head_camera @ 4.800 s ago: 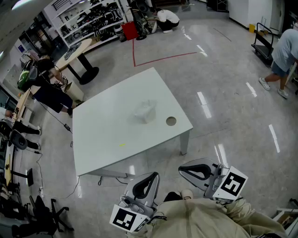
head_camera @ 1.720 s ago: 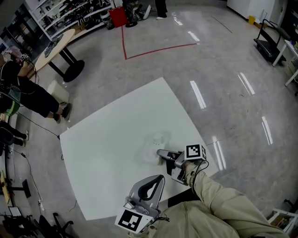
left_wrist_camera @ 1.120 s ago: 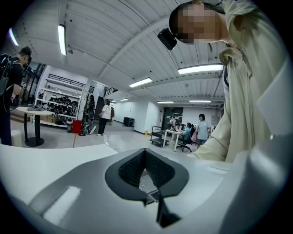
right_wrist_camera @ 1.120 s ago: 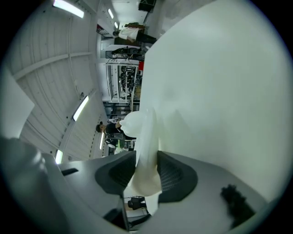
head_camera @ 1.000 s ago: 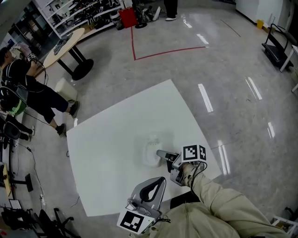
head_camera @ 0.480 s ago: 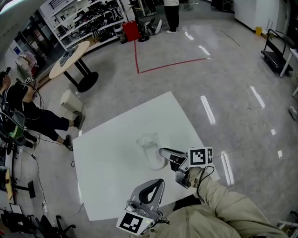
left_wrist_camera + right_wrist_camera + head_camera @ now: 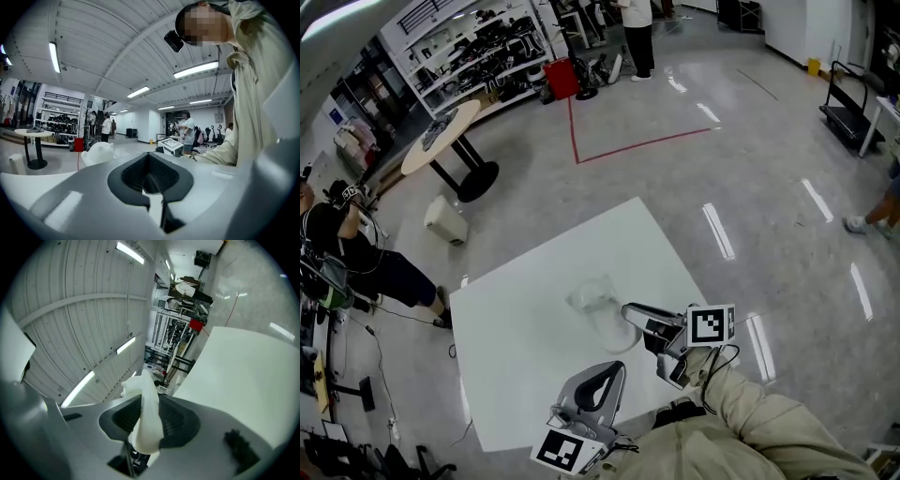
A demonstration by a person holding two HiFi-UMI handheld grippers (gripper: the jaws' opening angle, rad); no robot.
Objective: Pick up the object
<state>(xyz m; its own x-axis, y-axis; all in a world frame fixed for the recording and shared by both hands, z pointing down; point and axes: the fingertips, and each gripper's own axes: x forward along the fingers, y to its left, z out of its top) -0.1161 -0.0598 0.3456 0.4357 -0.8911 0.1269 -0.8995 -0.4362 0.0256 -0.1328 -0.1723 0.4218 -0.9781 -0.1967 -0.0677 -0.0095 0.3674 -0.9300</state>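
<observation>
A white crumpled object [image 7: 596,313] is at the near right part of the white table [image 7: 525,309]. My right gripper [image 7: 630,312] reaches it from the right. In the right gripper view the object [image 7: 146,420] stands between the two dark pads, which are closing and pinch it on both sides. My left gripper [image 7: 602,375] hangs low by the table's near edge, away from the object, with nothing in it. In the left gripper view its jaws [image 7: 149,176] meet, and the object [image 7: 97,152] shows beyond them to the left.
A round table [image 7: 441,136], shelving [image 7: 469,42] and a red bin [image 7: 561,77] stand far left. A pale box [image 7: 445,221] sits off the table's far corner. A person [image 7: 356,262] is at the left edge, another [image 7: 636,28] stands at the top. Red tape [image 7: 637,145] marks the floor.
The head view has tilted up and shifted. My right gripper stays at the white object, which now sits a little further right on the table. The left gripper has barely moved.
</observation>
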